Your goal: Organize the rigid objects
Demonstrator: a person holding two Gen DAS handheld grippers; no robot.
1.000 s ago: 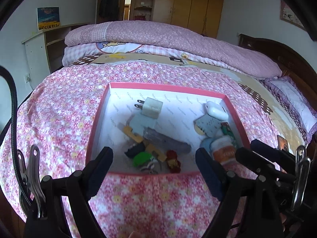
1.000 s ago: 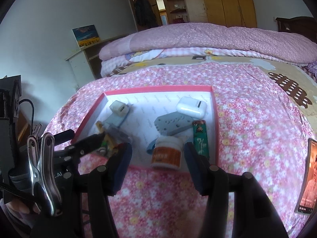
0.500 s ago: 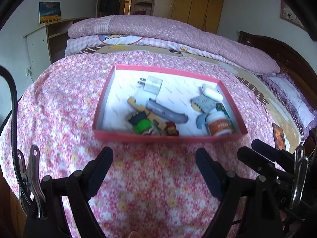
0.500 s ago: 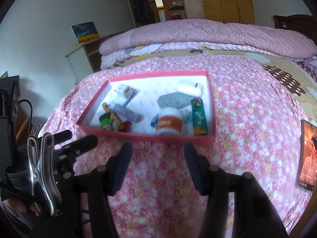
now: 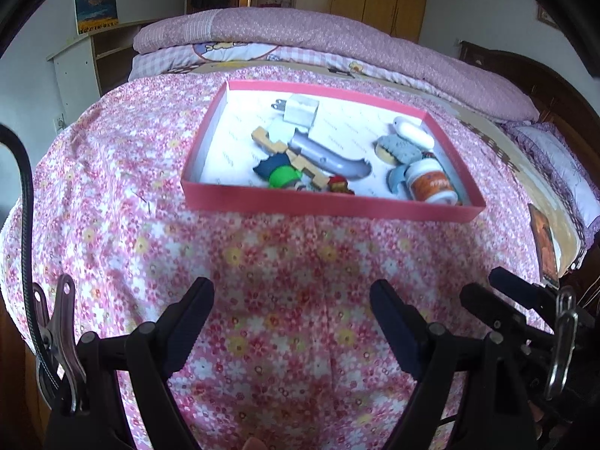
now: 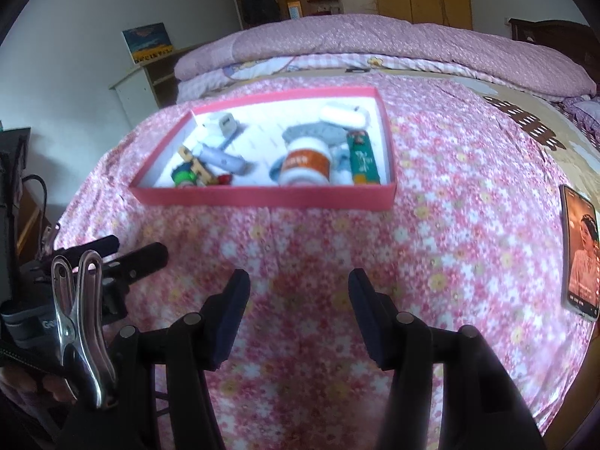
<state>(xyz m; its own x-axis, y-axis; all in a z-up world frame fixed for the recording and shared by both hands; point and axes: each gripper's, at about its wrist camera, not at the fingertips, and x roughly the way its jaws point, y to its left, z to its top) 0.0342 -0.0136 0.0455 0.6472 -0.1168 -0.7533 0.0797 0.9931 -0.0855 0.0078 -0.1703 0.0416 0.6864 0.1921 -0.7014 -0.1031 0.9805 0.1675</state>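
A shallow pink box [image 5: 330, 204] [image 6: 262, 198] lies on the flowered bedspread and holds several small objects: a white charger plug [image 5: 302, 113], a grey utility knife [image 5: 330, 157], a wooden piece [image 5: 279, 147], a green-capped toy [image 5: 285, 177], a white pill bottle with an orange label [image 5: 431, 186] [image 6: 305, 165], a white earbud case [image 5: 412, 135] [image 6: 345, 114] and a green lighter [image 6: 362, 163]. My left gripper [image 5: 290, 313] is open and empty, well short of the box. My right gripper [image 6: 298, 300] is open and empty, also short of the box.
A phone [image 6: 579, 258] lies on the bedspread at the right, also seen in the left wrist view [image 5: 543, 245]. A folded pink quilt [image 5: 318, 33] sits at the far side of the bed. A white shelf [image 5: 80, 63] stands at the left, wardrobes behind.
Both grippers have pulled back from the box toward the near edge of the bed. The box now sits farther away in both views. Both stay open and empty.
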